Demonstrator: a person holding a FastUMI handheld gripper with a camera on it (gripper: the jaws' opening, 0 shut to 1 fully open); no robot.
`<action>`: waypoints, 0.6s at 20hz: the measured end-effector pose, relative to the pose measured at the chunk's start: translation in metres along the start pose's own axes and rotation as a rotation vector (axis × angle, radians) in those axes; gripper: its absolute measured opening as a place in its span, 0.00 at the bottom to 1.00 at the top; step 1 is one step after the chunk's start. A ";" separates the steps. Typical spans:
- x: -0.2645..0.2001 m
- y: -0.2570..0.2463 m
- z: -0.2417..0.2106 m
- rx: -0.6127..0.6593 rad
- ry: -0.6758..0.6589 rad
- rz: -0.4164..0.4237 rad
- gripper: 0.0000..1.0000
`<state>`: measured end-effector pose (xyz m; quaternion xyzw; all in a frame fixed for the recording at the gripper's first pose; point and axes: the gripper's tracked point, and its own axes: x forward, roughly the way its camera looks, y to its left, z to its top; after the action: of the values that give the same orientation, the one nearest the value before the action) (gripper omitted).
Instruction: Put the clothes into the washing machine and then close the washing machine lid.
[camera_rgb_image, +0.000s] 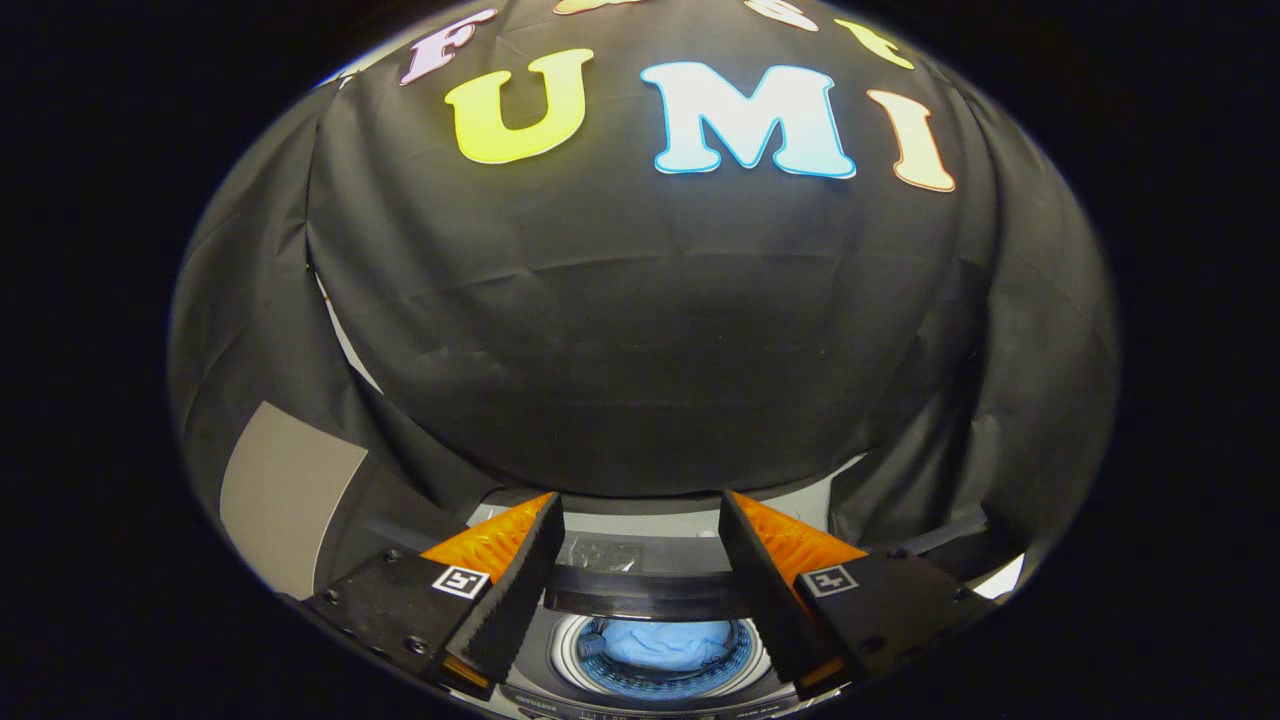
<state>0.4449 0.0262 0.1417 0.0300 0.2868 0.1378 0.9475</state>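
1. Hovering above the machine: the two-finger gripper (640, 560) looks out over a small top-loading washing machine with a round steel-rimmed drum (660, 655) that sits below and between the fingers.
2. Pale blue crumpled clothes (665, 642) are already down inside the drum, bunched in the middle of the tub. Nothing seems to hang over the rim.
3. Dark smoked-plastic lid (640, 598) stands open. Its curved front edge runs crosswise between the fingers, just behind the drum opening.
4. Key relation: the lid edge lies just ahead of and below the fingertips, with its long axis at right angles to the fingers. The drum is nearer to the gripper than the lid hinge.
5. Gripper state: fingers spread wide and released. Nothing is held and nothing touches either pad.
6. Judgement: loading looks done and closing the lid is what's left.
7. Next move likely needs a reach onto that lid edge, then a pull forward and down over the drum. Risk: the edge is thin and slick, so the fingers could slip off.
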 end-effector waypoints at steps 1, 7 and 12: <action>-0.003 -0.001 -0.001 0.000 -0.003 -0.001 0.97; -0.017 0.001 -0.016 -0.001 -0.003 -0.004 0.97; -0.030 0.003 -0.032 -0.002 -0.011 -0.010 0.97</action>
<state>0.4031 0.0197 0.1316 0.0284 0.2818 0.1332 0.9498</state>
